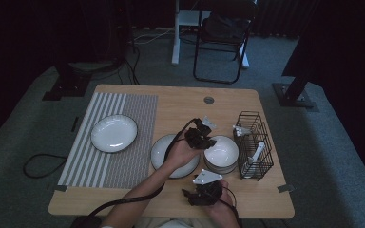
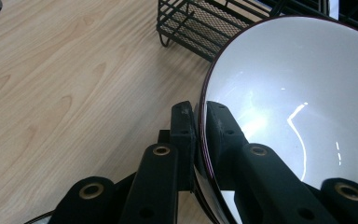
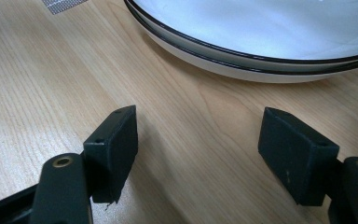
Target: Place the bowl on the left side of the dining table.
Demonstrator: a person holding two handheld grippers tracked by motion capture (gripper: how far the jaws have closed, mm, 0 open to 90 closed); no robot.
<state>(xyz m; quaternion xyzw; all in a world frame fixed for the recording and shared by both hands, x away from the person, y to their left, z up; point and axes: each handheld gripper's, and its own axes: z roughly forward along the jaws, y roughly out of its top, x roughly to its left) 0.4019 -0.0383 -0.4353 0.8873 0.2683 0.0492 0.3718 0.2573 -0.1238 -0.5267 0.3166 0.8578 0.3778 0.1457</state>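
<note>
A white bowl [image 1: 221, 151] with a dark rim tops a stack of bowls near the table's right side. My left gripper [image 1: 208, 141] is shut on this bowl's left rim [image 2: 204, 140], one jaw inside and one outside. Stacked white plates [image 1: 160, 153] lie just left of the bowls, partly under the left hand. Another white plate [image 1: 114, 133] rests on the striped placemat [image 1: 108, 140]. My right gripper [image 1: 190, 194] sits near the table's front edge, open and empty, its fingers [image 3: 114, 149] just above the wood and pointing at the stacked plates [image 3: 261, 42].
A black wire rack [image 1: 254, 144] holding white cutlery stands right of the bowls; its mesh base [image 2: 200, 23] is close behind the bowl. A cable hole [image 1: 209, 100] sits at the table's back. A folding chair [image 1: 221, 38] stands beyond the table.
</note>
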